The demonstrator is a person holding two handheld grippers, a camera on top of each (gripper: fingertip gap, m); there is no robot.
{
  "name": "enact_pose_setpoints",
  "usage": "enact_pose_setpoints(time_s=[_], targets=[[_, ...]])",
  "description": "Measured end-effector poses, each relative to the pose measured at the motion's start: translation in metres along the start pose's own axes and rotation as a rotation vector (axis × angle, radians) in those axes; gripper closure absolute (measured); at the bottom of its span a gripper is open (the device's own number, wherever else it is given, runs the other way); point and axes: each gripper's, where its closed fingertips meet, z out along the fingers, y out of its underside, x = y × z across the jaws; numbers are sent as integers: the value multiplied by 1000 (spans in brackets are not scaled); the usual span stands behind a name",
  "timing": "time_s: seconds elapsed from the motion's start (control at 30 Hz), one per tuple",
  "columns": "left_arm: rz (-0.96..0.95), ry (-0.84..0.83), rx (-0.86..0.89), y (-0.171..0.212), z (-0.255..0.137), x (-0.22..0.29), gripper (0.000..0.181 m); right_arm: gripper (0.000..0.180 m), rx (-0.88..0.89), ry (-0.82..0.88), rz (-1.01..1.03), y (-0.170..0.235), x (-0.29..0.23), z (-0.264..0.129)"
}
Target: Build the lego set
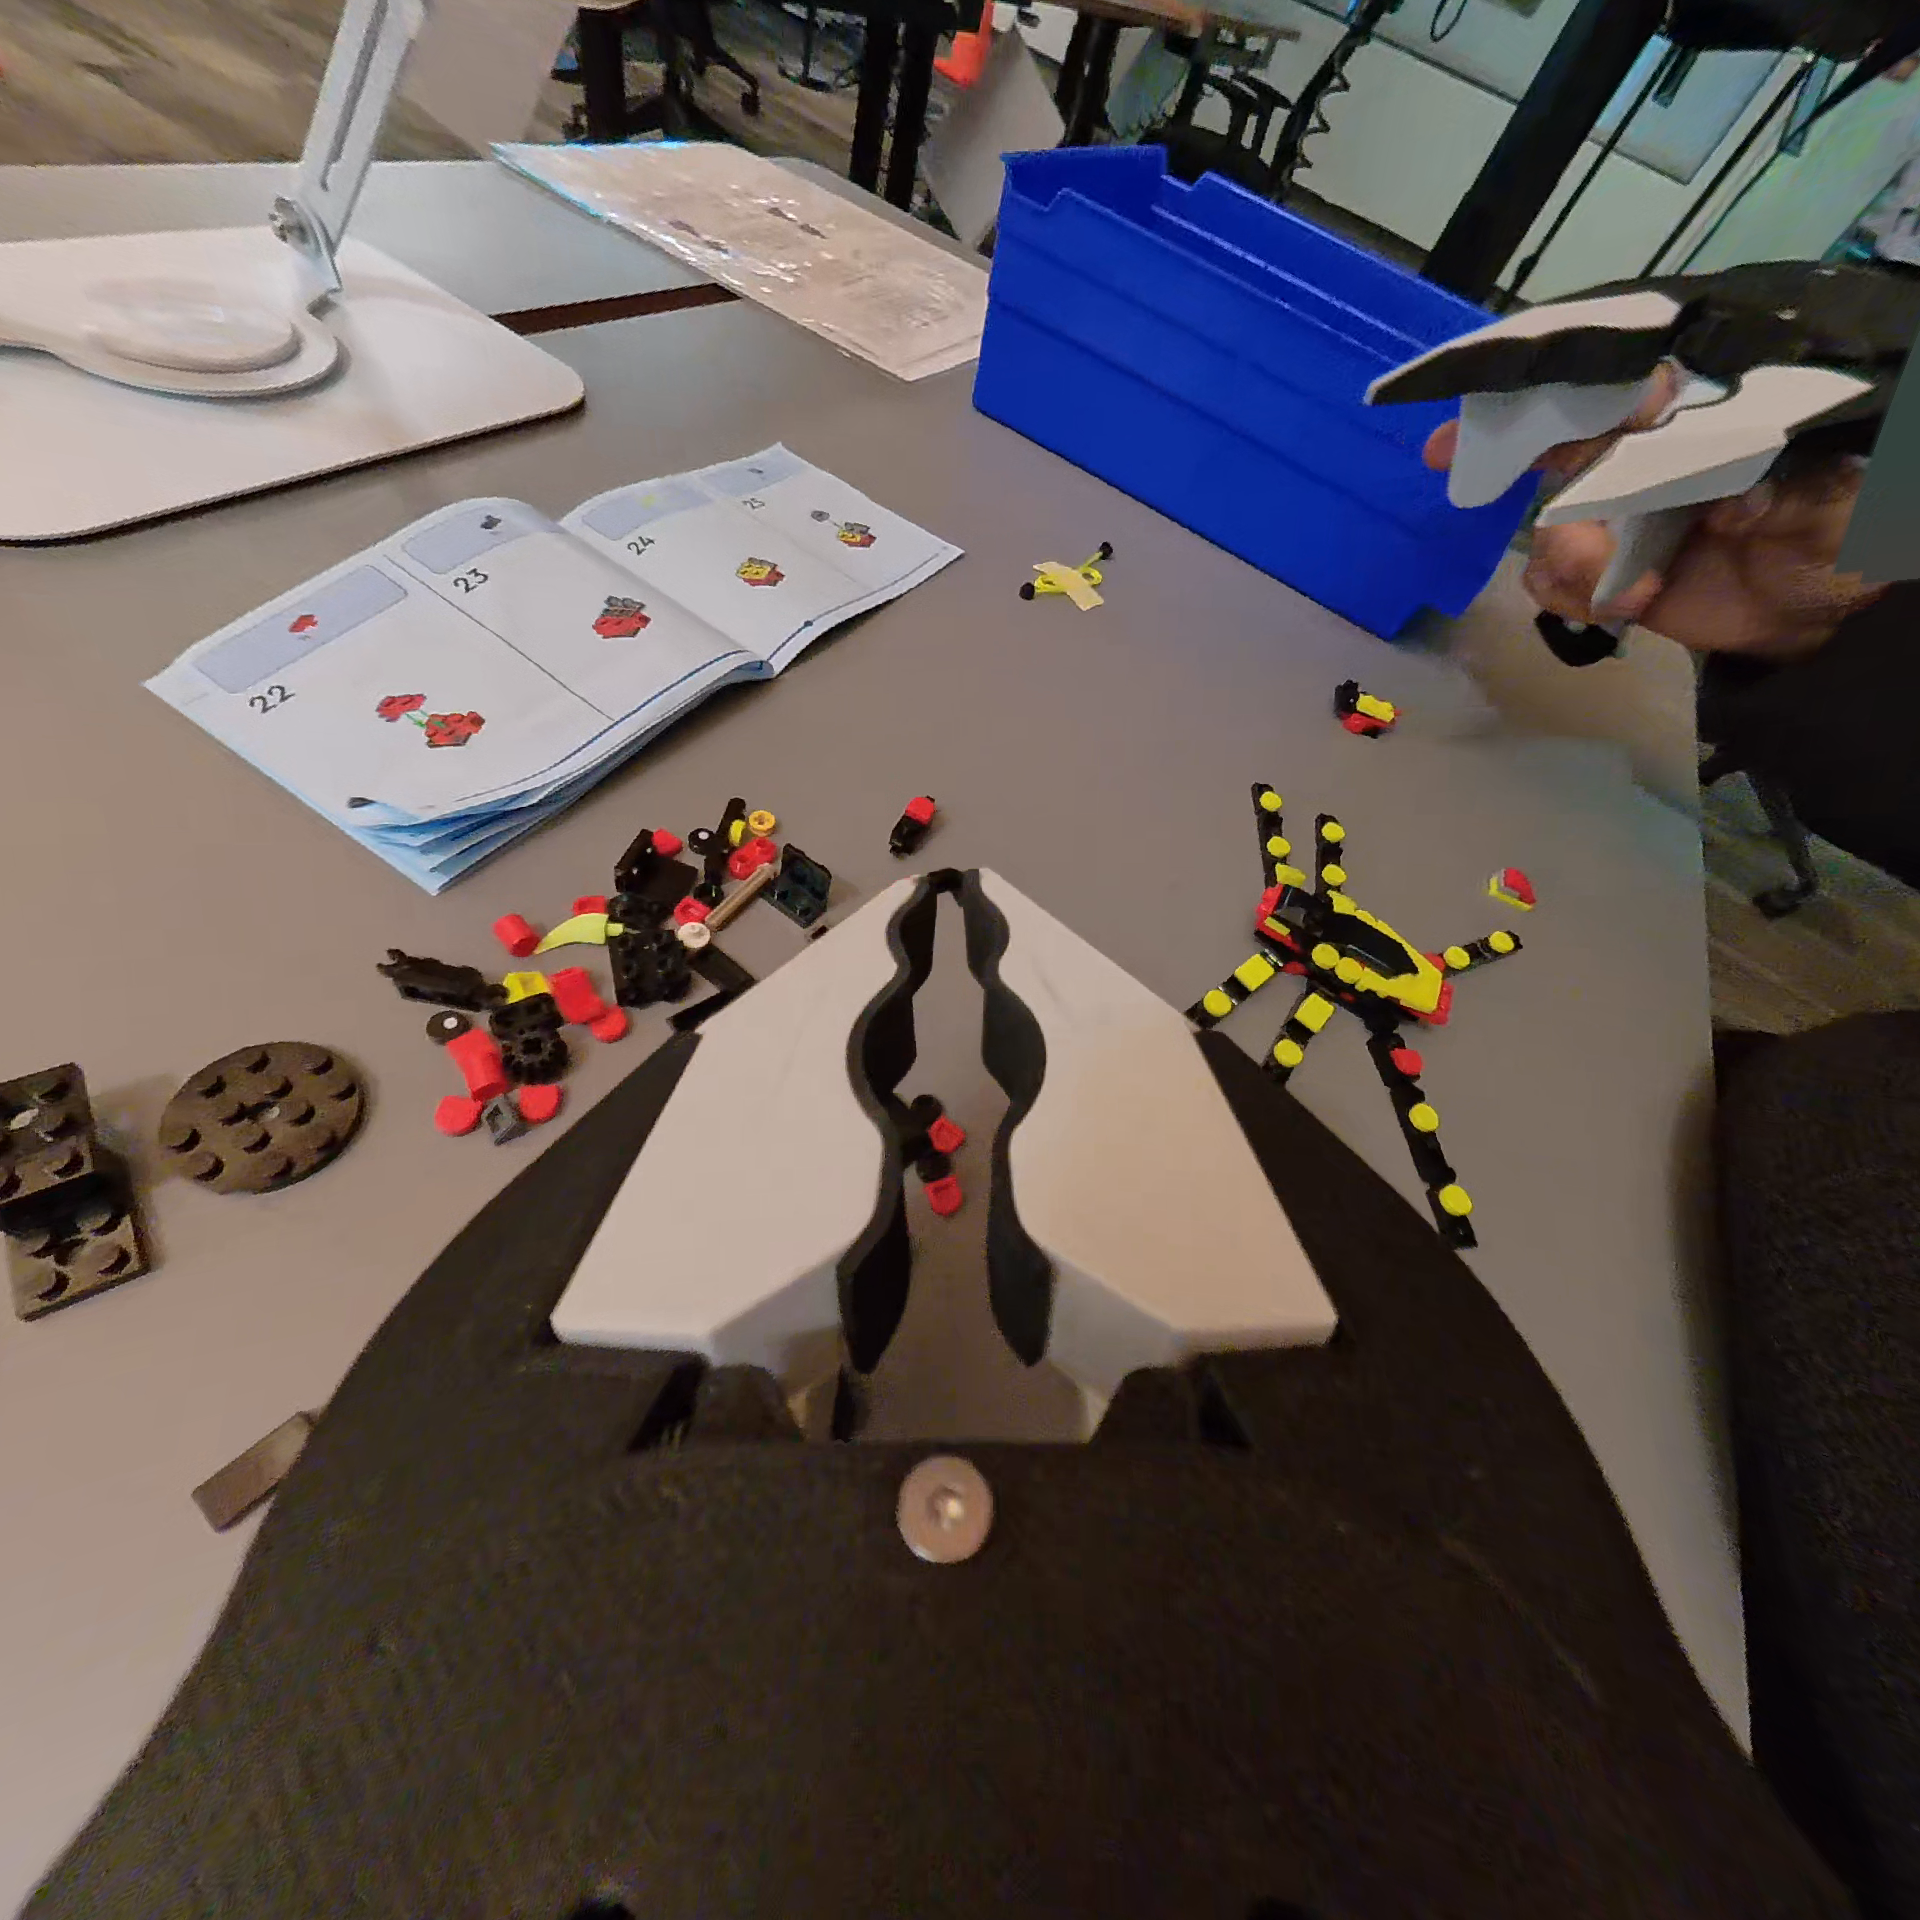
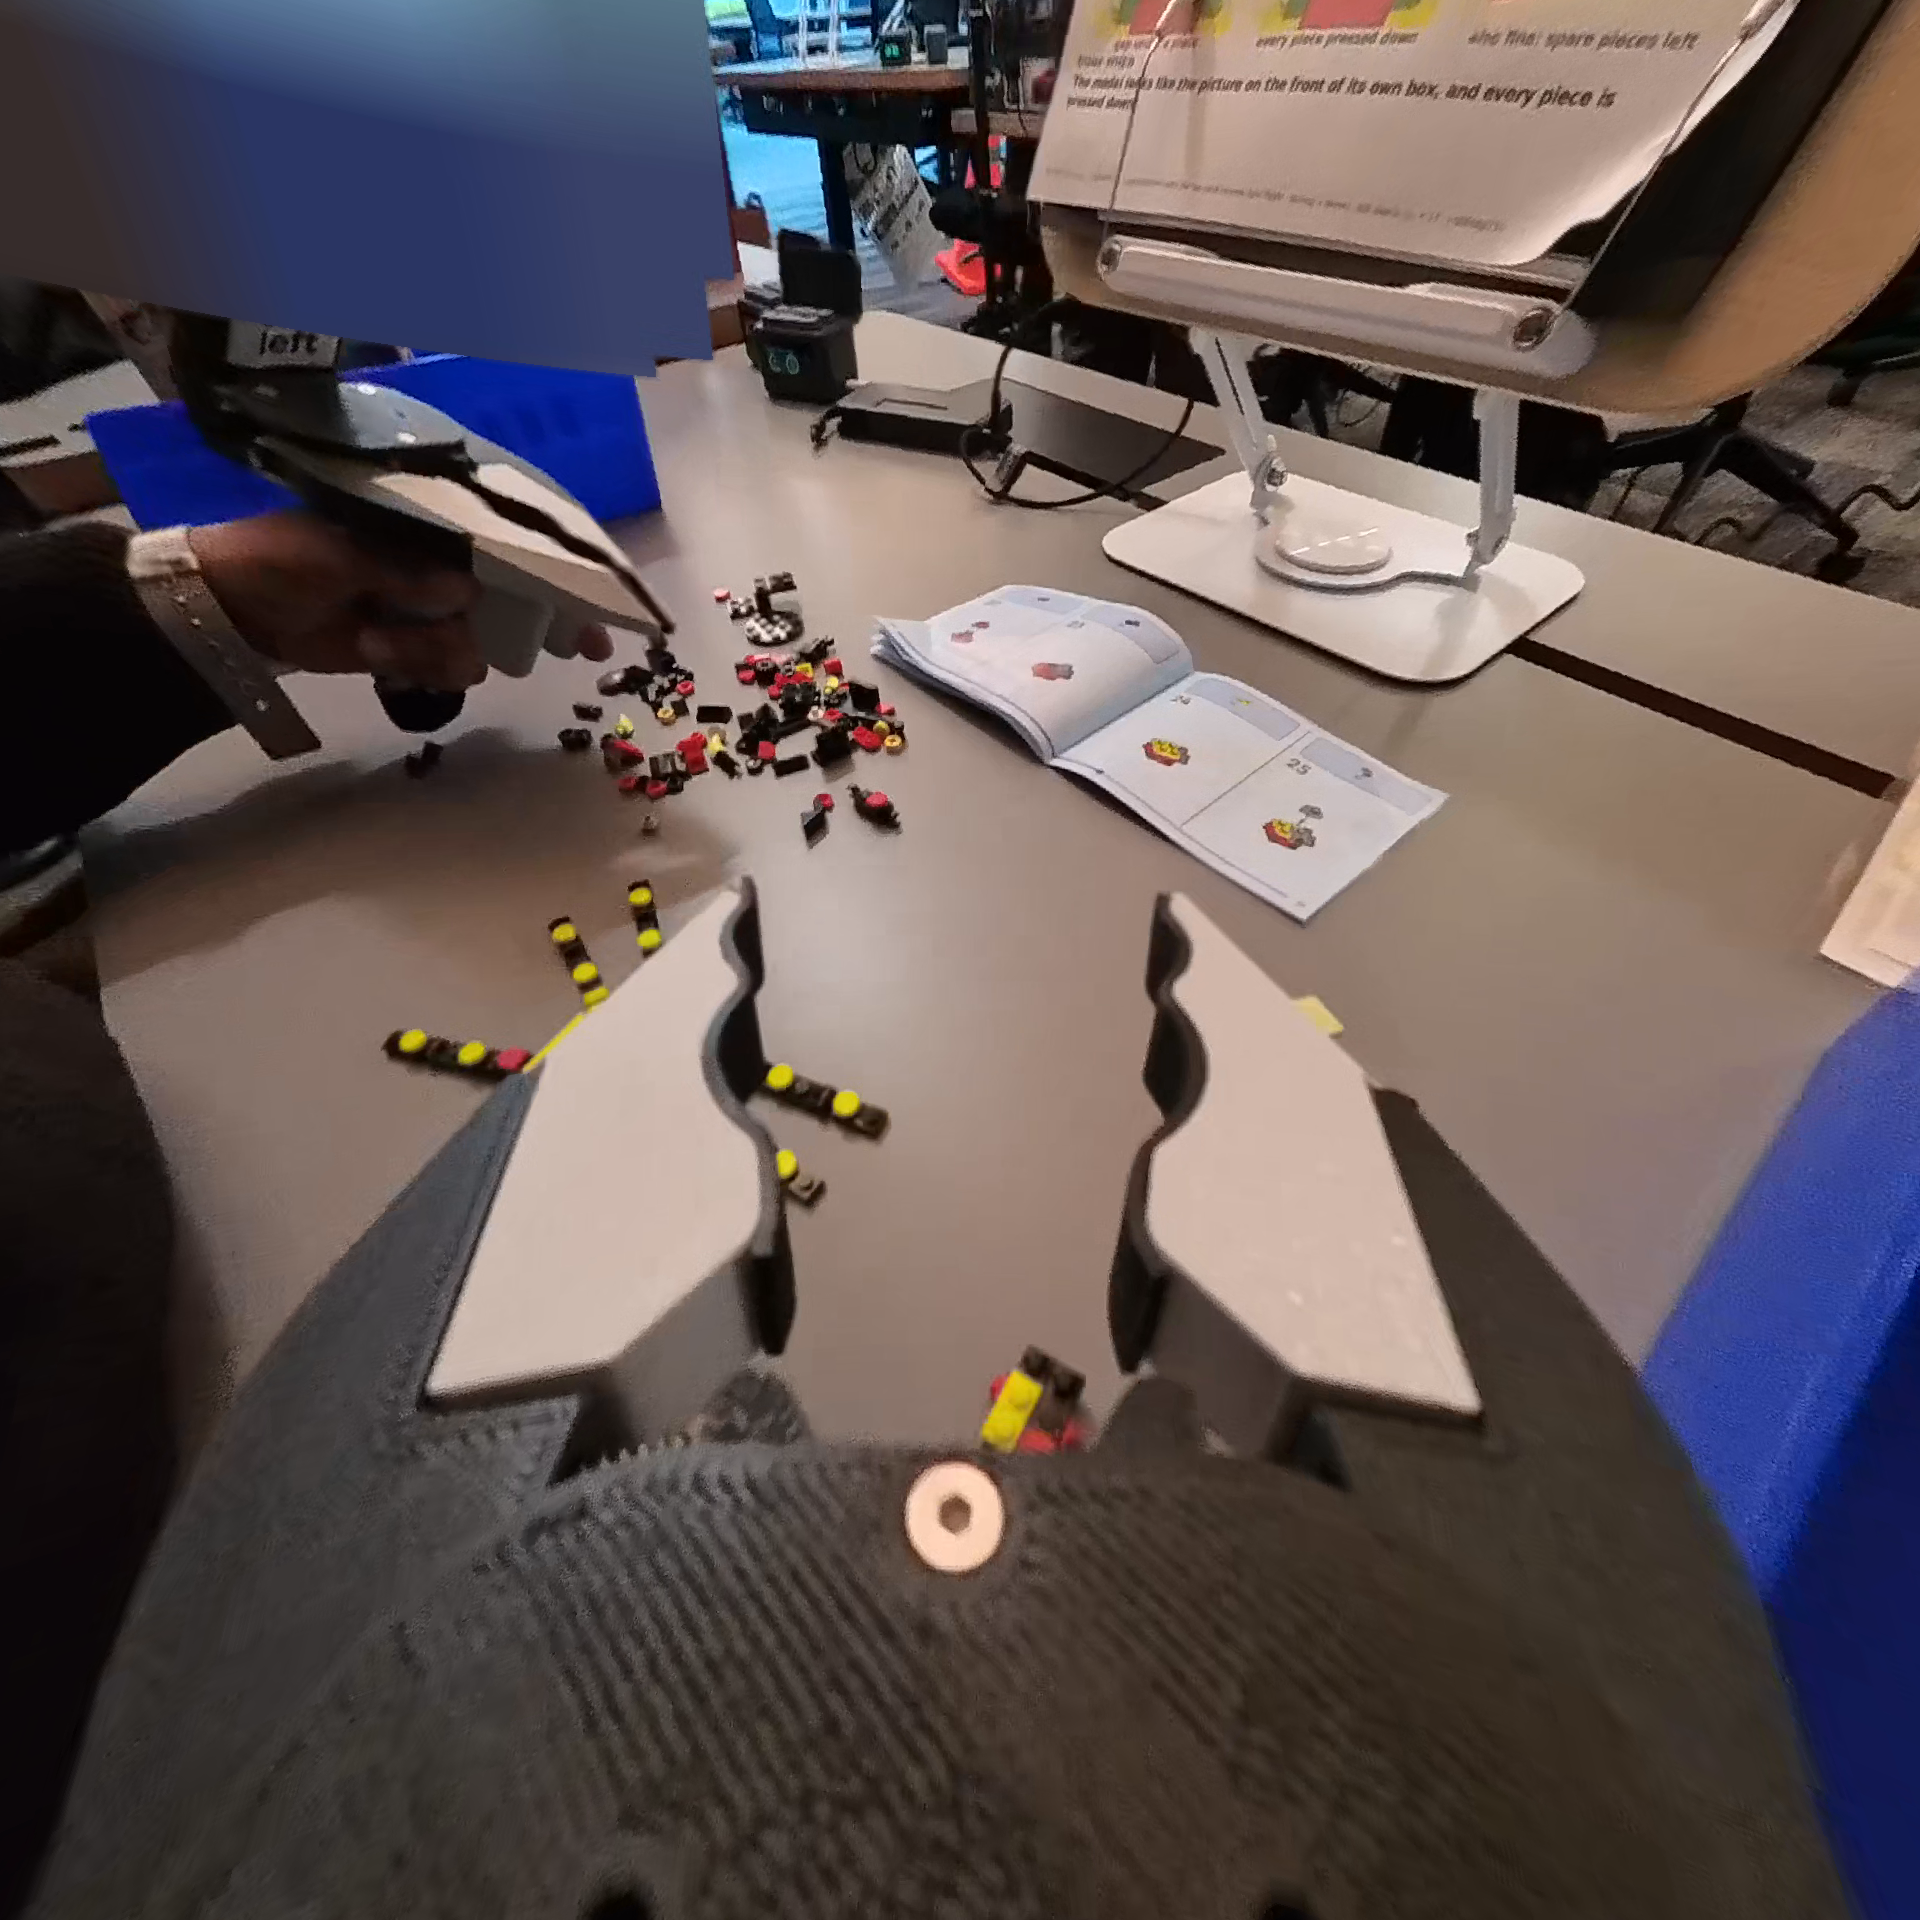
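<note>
**A:** Grey worktop [image 1: 1091, 727] fills the left wrist view. What sits around the open instruction booklet [image 1: 540, 644]?

**B:** Just in front of the booklet lies a scatter of loose red, black and yellow bricks [image 1: 623, 945]. To the booklet's right, well apart, is the half-built model [image 1: 1351, 956], a black, yellow and red body with long studded legs spread flat. Beyond the booklet's far right corner stands a blue bin [image 1: 1195, 395]; behind the booklet, a white stand base [image 1: 260, 395].

**A:** And the left tongs [image 1: 951, 883]?

**B:** Their tips meet, pinched together with only a sliver between them. Whether a piece sits in that sliver, I cannot tell. A small red-and-black piece [image 1: 935, 1143] shows through the wider gap farther back, lying on the worktop beneath.

**A:** The other pair?

**B:** The right tongs [image 1: 1455, 416] hang in the air in front of the bin, far right of the booklet, held by a hand [image 1: 1704, 582].

**A:** Now the right wrist view.

**B:** Here the right tongs [image 2: 951, 914] are spread wide with nothing between them. The booklet [image 2: 1153, 727] lies ahead and slightly right. Model legs [image 2: 821, 1096] poke out beside the left finger, which hides the body. A small yellow, red and black sub-assembly [image 2: 1029, 1403] lies on the worktop near the tongs' base.

**A:** The left pair?

**B:** The left tongs [image 2: 655, 623] point down over the brick pile [image 2: 758, 717], left of the booklet, tips together.
</note>
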Motion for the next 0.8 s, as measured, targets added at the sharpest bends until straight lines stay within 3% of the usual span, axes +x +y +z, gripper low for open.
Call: enact_pose_setpoints(time_s=[0.1, 0.27, 0.8], targets=[[-13, -12, 12, -1, 3, -1, 175, 122, -77, -1, -13, 11, -13, -12], [-29, -29, 55, -8, 5, -2, 173, 111, -292, -194, -13, 48, -63, -25], [-9, -24, 95, -20, 10, 10, 172, 133, -333, -197, -52, 69, -66, -38]])
